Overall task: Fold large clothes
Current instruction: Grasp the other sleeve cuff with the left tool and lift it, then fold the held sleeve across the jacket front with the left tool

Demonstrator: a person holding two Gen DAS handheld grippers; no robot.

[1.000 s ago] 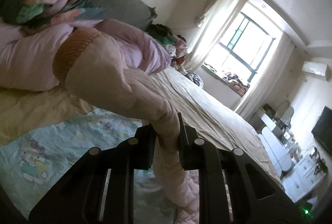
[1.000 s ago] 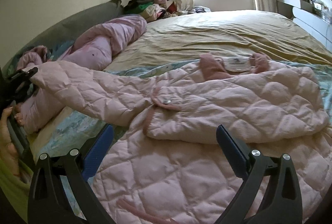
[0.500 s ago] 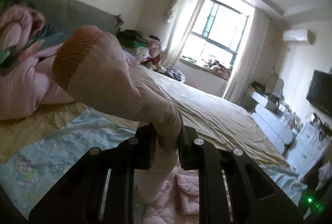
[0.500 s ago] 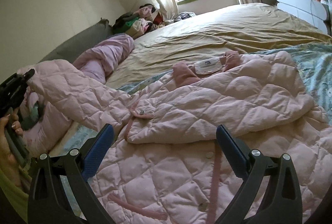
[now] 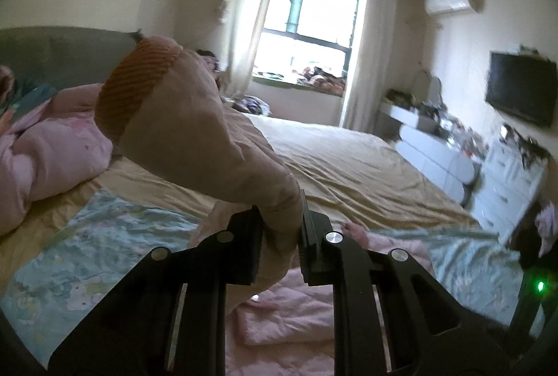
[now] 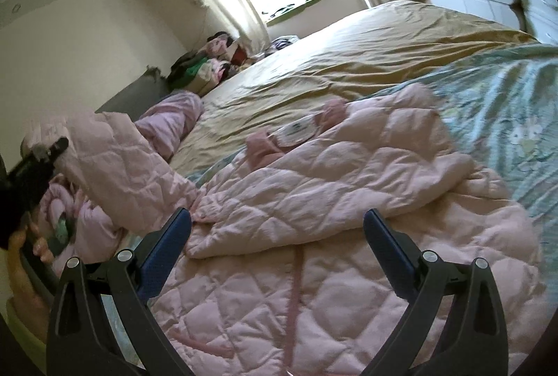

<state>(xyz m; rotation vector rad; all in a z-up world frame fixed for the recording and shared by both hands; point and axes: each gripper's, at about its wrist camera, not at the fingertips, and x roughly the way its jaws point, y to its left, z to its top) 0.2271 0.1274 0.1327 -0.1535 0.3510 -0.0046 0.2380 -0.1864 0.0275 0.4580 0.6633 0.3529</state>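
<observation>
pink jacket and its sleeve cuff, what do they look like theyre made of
Pink jacket: looks like thin padded synthetic fabric with a soft matte sheen; stitched diamond quilting puffs between seams and creases finely. Fibre cannot be told.

Sleeve cuff: ribbed knit, matte; parallel ridges run across the darker band at the sleeve end, likely stretchy.

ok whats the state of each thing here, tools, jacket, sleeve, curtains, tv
left tool: shut on the sleeve
right tool: open, holding nothing, over the jacket
sleeve: lifted off the bed, ribbed cuff up
pink quilted jacket: lying on the bed, part folded over itself
curtains: drawn open
tv: off, screen dark
</observation>
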